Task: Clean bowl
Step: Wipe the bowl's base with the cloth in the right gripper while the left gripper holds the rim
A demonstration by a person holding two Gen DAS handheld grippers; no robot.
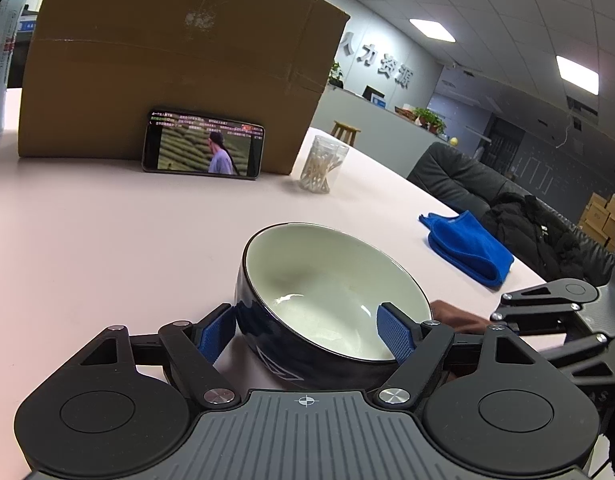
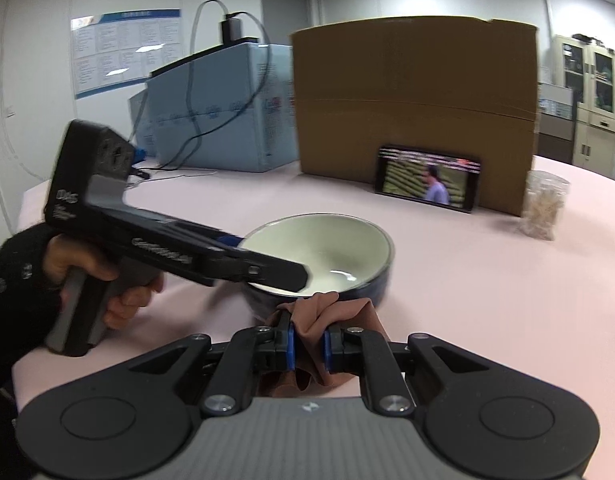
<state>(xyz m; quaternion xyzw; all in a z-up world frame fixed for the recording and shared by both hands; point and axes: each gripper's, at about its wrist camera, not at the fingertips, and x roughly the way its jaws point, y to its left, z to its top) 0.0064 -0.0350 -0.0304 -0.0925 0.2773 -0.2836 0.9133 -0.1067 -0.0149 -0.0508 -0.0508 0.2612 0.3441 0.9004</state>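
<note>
Bowl, dark outside and pale inside, sits on a pink table toward its near edge, with the left gripper straddling it, one blue pad against the outer wall and the other inside the rim, though whether they press is unclear. Just beside it, the right gripper is clenched on a brown cloth that touches the bowl's near wall. Farther back a phone leans against a cardboard box, a jar of cotton swabs stands beside the box, and a folded blue cloth lies at the table's right edge.
</note>
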